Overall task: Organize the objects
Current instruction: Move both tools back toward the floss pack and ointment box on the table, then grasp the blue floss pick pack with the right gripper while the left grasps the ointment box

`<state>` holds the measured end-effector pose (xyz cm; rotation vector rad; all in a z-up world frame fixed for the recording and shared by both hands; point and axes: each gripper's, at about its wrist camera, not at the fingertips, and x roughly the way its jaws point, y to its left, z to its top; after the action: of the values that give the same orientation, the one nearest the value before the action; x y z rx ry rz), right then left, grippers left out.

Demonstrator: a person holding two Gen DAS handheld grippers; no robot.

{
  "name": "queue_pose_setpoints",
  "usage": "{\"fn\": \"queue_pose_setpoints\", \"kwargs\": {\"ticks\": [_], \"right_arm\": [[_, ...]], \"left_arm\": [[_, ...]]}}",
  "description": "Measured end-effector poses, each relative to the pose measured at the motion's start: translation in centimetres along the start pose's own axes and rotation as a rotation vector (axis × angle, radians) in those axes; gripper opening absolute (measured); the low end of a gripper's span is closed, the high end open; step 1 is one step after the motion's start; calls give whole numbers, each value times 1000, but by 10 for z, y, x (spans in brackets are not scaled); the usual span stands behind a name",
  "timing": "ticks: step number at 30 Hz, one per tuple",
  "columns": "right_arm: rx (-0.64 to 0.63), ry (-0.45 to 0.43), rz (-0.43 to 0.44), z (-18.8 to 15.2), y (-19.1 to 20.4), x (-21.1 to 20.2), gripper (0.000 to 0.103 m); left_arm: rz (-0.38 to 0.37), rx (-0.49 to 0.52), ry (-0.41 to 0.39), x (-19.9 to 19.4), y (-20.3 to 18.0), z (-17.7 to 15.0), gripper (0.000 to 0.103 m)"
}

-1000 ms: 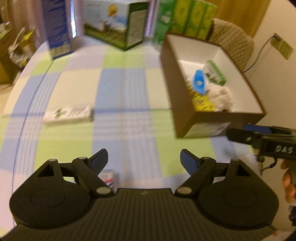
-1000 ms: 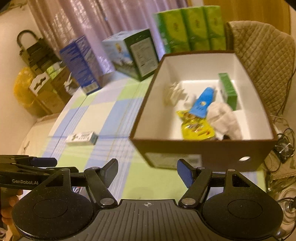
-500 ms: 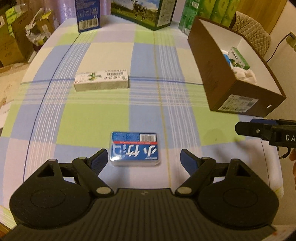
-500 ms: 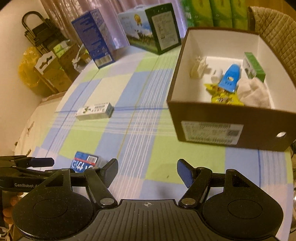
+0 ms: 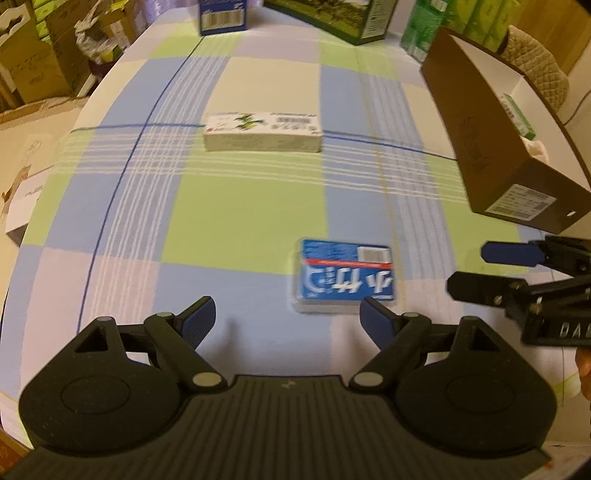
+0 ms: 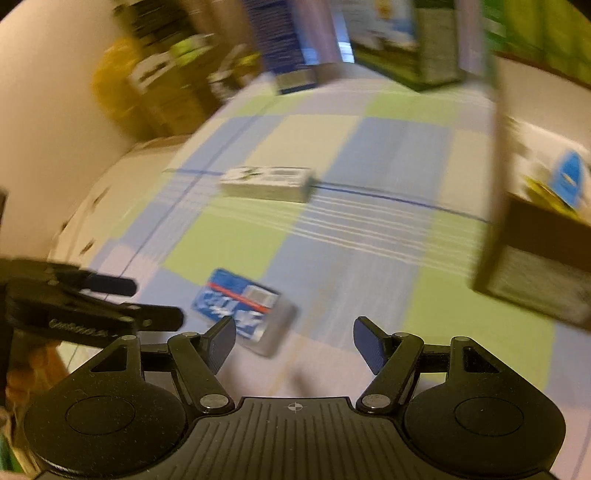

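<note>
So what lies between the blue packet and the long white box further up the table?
Nothing: in the left wrist view only bare checked tablecloth separates the blue packet from the white box.

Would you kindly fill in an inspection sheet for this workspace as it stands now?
Surface: checked blue, green and cream tablecloth.
Job's things: blue flat packet and white long carton lying loose; brown open cardboard box already holding items.
Clutter: tall blue carton and green-printed carton at the far edge.
Grippers: left gripper open, empty; right gripper open, empty.
Cables: nothing seen.
Surroundings: stacked cardboard boxes; quilted chair back.
</note>
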<state>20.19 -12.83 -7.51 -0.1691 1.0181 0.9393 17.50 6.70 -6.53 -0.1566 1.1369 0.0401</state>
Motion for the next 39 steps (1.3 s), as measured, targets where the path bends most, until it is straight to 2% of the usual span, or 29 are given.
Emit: {"fn": "queue_pose_setpoints", "kwargs": {"ticks": [8, 18, 22, 27, 30, 34, 39], "right_arm": [[-295, 4, 70, 6, 36, 43, 68], [-558, 77, 88, 4, 54, 90, 68], [-615, 106, 81, 3, 58, 100, 68], [-586, 131, 78, 6, 53, 107, 63], [-545, 130, 44, 9, 47, 105, 58], [-411, 117, -58, 18, 30, 101, 57], [-187, 86, -217, 31, -5, 95, 57]], "left_arm": [[31, -54, 22, 10, 39, -2, 83], [32, -69, 51, 23, 63, 0, 83], [21, -65, 57, 28, 66, 4, 83], [12, -54, 63, 35, 70, 11, 82], [4, -34, 63, 40, 71, 17, 82], [-8, 8, 57, 48, 69, 30, 82], [-25, 101, 27, 58, 62, 55, 82]]}}
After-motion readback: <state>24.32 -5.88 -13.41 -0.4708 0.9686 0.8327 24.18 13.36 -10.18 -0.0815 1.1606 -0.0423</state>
